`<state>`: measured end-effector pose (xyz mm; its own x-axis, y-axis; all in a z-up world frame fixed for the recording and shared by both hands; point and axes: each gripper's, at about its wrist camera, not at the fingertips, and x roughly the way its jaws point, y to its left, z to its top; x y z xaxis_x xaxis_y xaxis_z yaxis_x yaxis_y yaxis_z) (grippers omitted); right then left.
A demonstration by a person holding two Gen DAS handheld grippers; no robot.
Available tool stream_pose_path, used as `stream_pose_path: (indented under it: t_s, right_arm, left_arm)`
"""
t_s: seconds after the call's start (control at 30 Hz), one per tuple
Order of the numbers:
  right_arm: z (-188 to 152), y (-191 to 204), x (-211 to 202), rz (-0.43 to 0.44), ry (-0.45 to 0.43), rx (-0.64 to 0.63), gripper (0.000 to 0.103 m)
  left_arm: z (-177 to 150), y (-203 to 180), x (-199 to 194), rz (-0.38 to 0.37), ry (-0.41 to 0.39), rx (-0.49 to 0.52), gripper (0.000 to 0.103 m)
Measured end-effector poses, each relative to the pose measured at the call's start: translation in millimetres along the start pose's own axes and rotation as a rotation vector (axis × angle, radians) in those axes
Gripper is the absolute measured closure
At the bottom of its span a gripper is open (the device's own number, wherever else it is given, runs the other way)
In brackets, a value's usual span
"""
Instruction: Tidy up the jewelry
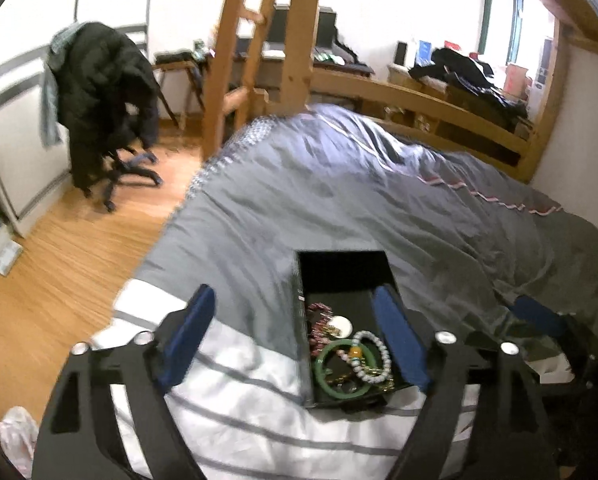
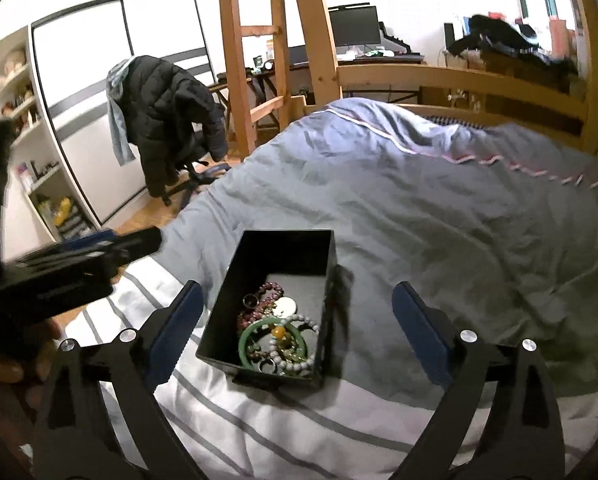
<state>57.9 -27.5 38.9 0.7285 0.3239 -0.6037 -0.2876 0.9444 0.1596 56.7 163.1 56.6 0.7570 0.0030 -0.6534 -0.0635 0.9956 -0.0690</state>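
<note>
An open black box (image 1: 341, 270) (image 2: 283, 246) sits on the bed. It holds a green bangle (image 1: 341, 394) (image 2: 245, 340), a white bead bracelet (image 1: 383, 350) (image 2: 299, 364), a dark red bead bracelet (image 1: 317, 318) (image 2: 269, 292), a white disc (image 1: 343, 325) (image 2: 285, 305) and rings. My left gripper (image 1: 297, 300) is open and empty, its right finger over the box's right wall. My right gripper (image 2: 297, 294) is open and empty, its fingers either side of the box above it. The left gripper also shows at the left of the right wrist view (image 2: 131, 244).
The bed has a grey duvet (image 1: 339, 184) (image 2: 439, 200) and a white striped part (image 1: 239, 408) (image 2: 299, 420) near me. A chair with a black jacket (image 1: 103, 92) (image 2: 171, 100) stands on the wood floor (image 1: 59, 264) to the left. A wooden ladder (image 1: 259, 40) (image 2: 255, 40) rises behind.
</note>
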Motion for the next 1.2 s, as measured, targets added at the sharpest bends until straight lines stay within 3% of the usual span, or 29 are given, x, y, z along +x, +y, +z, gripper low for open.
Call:
stream_pose_path:
  t_s: [0.17,0.33,0.5,0.8,1.2]
  right_arm:
    - [2.4,6.8,-34.7,-0.009,-0.013,-0.024,0.006]
    - [0.1,-0.4,-75.8,-0.010,-0.019,0.003,0.006]
    - [-8.0,-8.0,-107.4,-0.030,-0.027,0.010,0.006]
    - [-28.6,-5.6,-129.2,-0.037,-0.022,-0.006,0.006]
    - [-37.1,-4.9,-119.7,-0.013,0.013,0.006,0.006]
  left_arm:
    - [-5.3,-1.5,-48.4,0.061,-0.052,0.031,0.011]
    - [-24.8,-11.4,-90.2,0.115,-0.069,0.088,0.011]
    - [-44.6,-18.0,-117.4,0.107,-0.081,0.071,0.011]
    - [-65.5,-33.6,-123.9,0.096,-0.058,0.051,0.011]
    - [-73.5,-35.5,-118.8,0.111,-0.013,0.052,0.011]
